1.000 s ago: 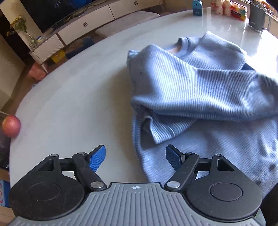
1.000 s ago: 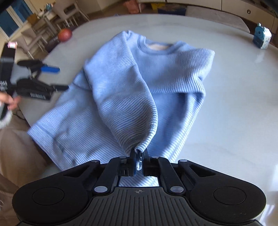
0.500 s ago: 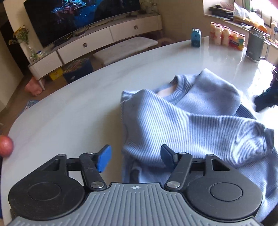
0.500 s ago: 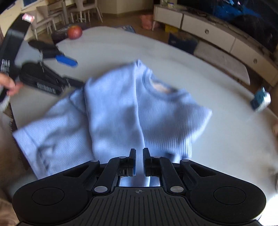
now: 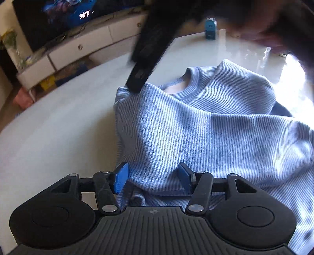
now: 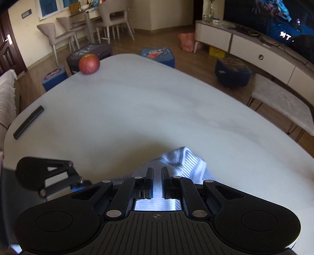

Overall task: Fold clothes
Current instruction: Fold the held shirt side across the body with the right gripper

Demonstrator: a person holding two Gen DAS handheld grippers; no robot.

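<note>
Both sleeves of the light-blue ribbed knit sweater point(image 5: 206, 125), lying mid-way across the white oval table point(image 5: 58, 133), look folded in; we still owe the body fold. Our left gripper point(image 5: 153, 176) gapes wide around the hem-side fold, gripping nothing; our right gripper point(image 6: 157, 181), nearly closed, hovers at the shoulder corner, holding nothing.

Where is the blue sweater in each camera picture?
Left wrist view: the blue sweater fills the middle and right, lying on the white table.
Right wrist view: only a corner of it shows, low in the middle, just past the fingers.
Shared landmark: the TV.
</note>
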